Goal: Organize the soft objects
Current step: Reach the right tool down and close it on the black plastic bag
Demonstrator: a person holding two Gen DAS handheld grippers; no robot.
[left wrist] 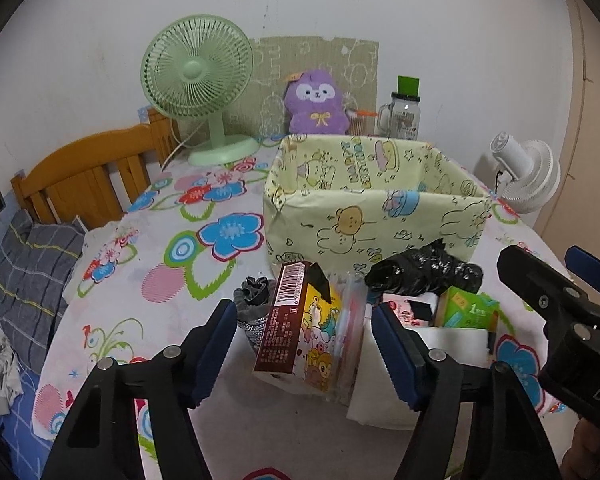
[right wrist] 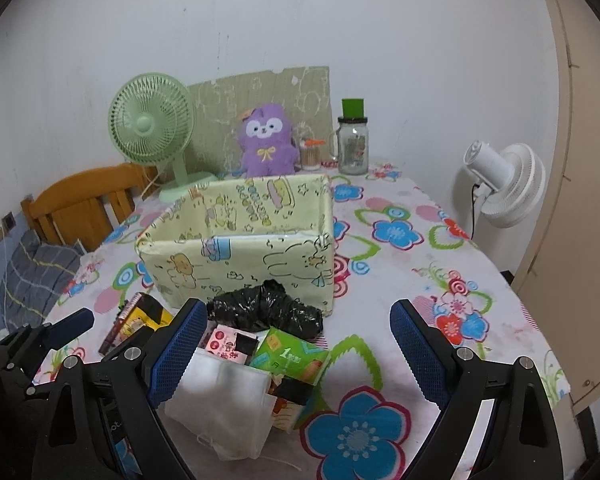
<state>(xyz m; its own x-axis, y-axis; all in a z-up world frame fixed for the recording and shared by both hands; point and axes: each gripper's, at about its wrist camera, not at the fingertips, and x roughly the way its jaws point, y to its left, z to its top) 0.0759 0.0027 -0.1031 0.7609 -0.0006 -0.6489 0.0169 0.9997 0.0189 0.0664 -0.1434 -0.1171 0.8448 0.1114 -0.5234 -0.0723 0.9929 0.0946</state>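
Observation:
A pile of small soft things lies on the flowered tablecloth in front of a yellow cartoon-print box [left wrist: 372, 216] [right wrist: 236, 256]. My left gripper [left wrist: 304, 332] is open, its blue pads on either side of a cartoon packet with a brown barcoded side [left wrist: 300, 328], not pressing it. A grey knitted piece [left wrist: 252, 300] lies just left of the packet. My right gripper [right wrist: 300, 320] is open above a green tissue pack [right wrist: 292, 354], a white cloth pouch [right wrist: 220, 400] and a pink packet [right wrist: 226, 344]. A crumpled black plastic bag [right wrist: 268, 312] [left wrist: 424, 272] rests against the box front.
A purple plush toy [left wrist: 318, 104], a green fan [left wrist: 198, 92] and a glass jar with a green lid [left wrist: 406, 112] stand behind the box. A white fan [right wrist: 504, 184] is off the table's right edge. A wooden headboard [left wrist: 88, 172] and a grey pillow [left wrist: 32, 272] are at left.

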